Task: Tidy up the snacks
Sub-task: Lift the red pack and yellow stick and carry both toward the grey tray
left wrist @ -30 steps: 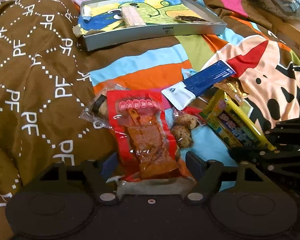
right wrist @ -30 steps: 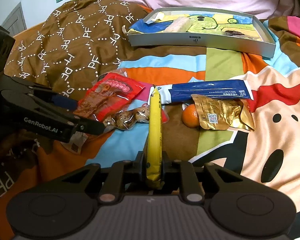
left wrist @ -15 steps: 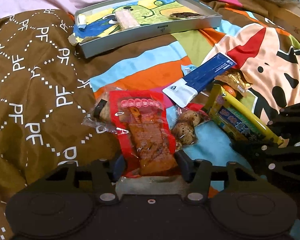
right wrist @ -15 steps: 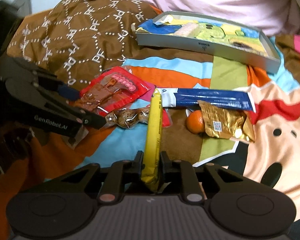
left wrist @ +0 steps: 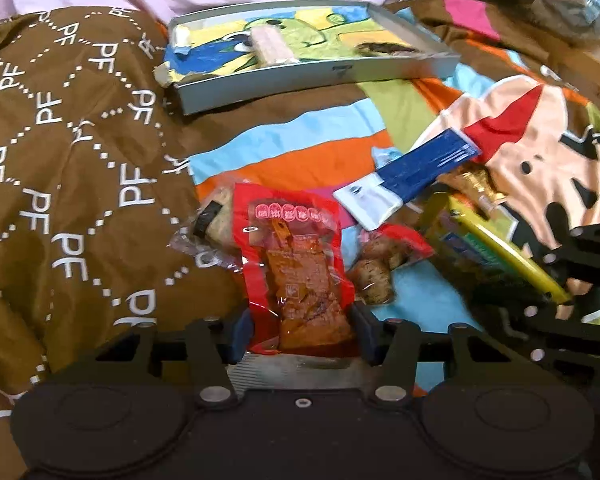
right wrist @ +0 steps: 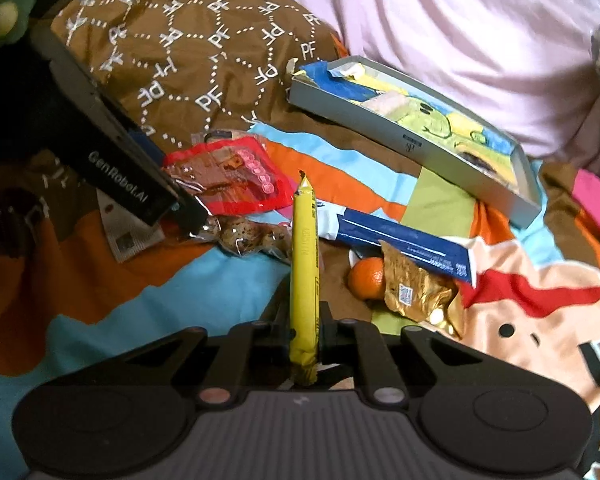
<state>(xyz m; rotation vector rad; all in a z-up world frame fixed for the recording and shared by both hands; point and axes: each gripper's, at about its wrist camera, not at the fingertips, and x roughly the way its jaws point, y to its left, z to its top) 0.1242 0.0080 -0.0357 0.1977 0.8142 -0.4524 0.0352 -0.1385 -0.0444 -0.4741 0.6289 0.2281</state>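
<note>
My left gripper is shut on the near end of a red snack packet, which also shows in the right wrist view. My right gripper is shut on a yellow snack bar, held edge-up; it shows in the left wrist view. A grey tray lies further back on the bedspread with a pale wafer pack and a dark snack in it; in the right wrist view the tray is at the upper right.
On the bedspread lie a blue-and-white packet, a gold wrapper, an orange, a clear bag of speckled eggs and a clear-wrapped snack. A brown quilt is bunched at the left. A pink pillow is behind the tray.
My left gripper closed on the red packet and lifted its near end. My right gripper rose and swung left with the yellow bar, so the tray now sits to its right.
</note>
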